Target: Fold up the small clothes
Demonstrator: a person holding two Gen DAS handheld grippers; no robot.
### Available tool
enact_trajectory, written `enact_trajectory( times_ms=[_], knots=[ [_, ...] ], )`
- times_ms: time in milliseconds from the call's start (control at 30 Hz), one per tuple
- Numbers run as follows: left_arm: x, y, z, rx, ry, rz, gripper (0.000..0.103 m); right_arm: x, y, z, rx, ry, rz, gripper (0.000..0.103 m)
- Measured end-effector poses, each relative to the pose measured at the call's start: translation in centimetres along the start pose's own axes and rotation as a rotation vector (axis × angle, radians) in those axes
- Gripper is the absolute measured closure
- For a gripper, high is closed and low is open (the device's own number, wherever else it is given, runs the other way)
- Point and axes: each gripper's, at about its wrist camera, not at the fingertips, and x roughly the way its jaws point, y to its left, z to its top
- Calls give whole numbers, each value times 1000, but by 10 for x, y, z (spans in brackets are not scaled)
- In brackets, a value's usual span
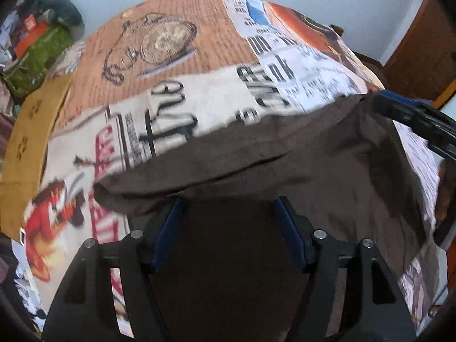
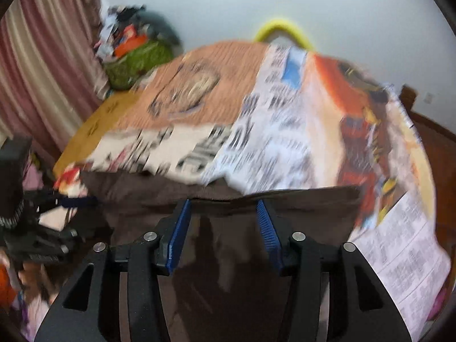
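Left wrist view: brown garment (image 1: 285, 165) lies spread on printed cloth (image 1: 199, 57) covering the desk, w/ left claw (image 1: 228, 213) open over it, nothing pinched. Right wrist view: right claw (image 2: 223, 213) also open above garment's far edge; pics blurred.

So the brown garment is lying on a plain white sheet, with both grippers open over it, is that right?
Not quite. The brown garment lies on a printed cover with newspaper-style lettering, orange panels and cartoon figures, not a plain white sheet; the left wrist view shows it best. The rest holds: the left gripper and right gripper both stand open over the garment.
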Motion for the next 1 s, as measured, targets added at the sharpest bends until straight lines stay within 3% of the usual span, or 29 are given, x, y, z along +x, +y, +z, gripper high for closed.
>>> enact_trajectory(
  times_ms=[267, 367, 667, 767, 867, 1000],
  knots=[
    [-2, 38, 39, -95, -88, 153, 36, -17, -5, -3, 8, -50, -1, 51],
    [-12, 57, 33, -156, -102, 132, 36, -22, -1, -18, -24, -30, -11, 50],
    [-32, 71, -37, -136, -27, 119, 36, -46, 4, -76, -42, 55, -31, 50],
    [-39, 68, -64, -117, 0, 108, 31, -63, 3, -94, -6, 51, -30, 50],
    [-42, 65, -88, -108, 24, 64, 29, -78, 2, -109, 35, 53, -36, 49],
    [-40, 55, -113, -105, 58, -13, 29, -92, 1, -129, 74, 56, -59, 41]
  ],
)
